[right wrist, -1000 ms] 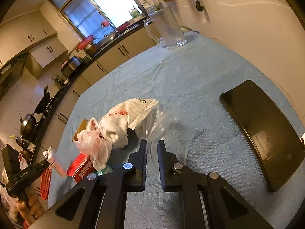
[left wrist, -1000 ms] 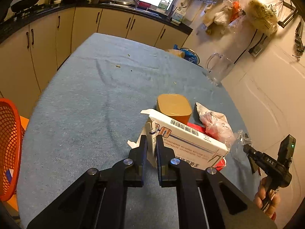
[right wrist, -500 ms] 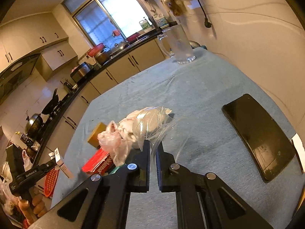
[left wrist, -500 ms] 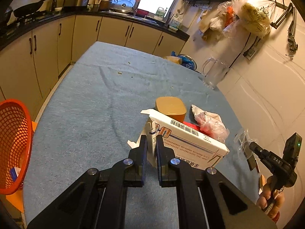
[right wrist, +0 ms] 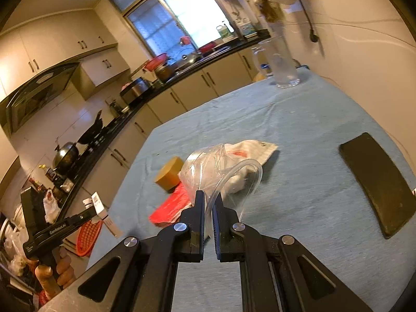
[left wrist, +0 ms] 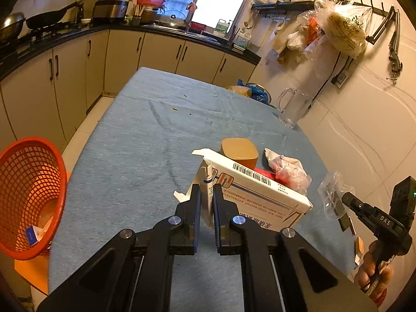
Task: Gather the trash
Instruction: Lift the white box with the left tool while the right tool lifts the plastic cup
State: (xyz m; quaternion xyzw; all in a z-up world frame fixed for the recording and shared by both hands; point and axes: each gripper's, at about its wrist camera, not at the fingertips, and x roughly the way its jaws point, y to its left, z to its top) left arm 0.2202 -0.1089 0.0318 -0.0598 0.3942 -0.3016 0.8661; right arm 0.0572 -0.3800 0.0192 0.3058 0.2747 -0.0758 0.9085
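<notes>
My left gripper (left wrist: 207, 198) is shut on a long white cardboard box (left wrist: 256, 195) with a barcode, held above the blue table (left wrist: 145, 140). My right gripper (right wrist: 208, 203) is shut on a clear plastic bag (right wrist: 221, 169) and holds it off the table; the same bag shows in the left wrist view (left wrist: 334, 195). On the table lie a tan box (left wrist: 239, 152), a pink-and-white crumpled bag (left wrist: 287, 169) and a red packet (right wrist: 171, 206). An orange mesh basket (left wrist: 28, 197) stands left of the table with a small box inside.
A glass jug (left wrist: 292, 108) stands at the table's far right by the wall. A black flat pad (right wrist: 377, 182) lies on the table's right side. Kitchen cabinets and a counter run along the back and left. Bags hang on the wall rack (left wrist: 340, 23).
My right gripper has lifted the clear bag off the table and moved back. My left gripper has risen with the white box, bringing more of the orange basket into view.
</notes>
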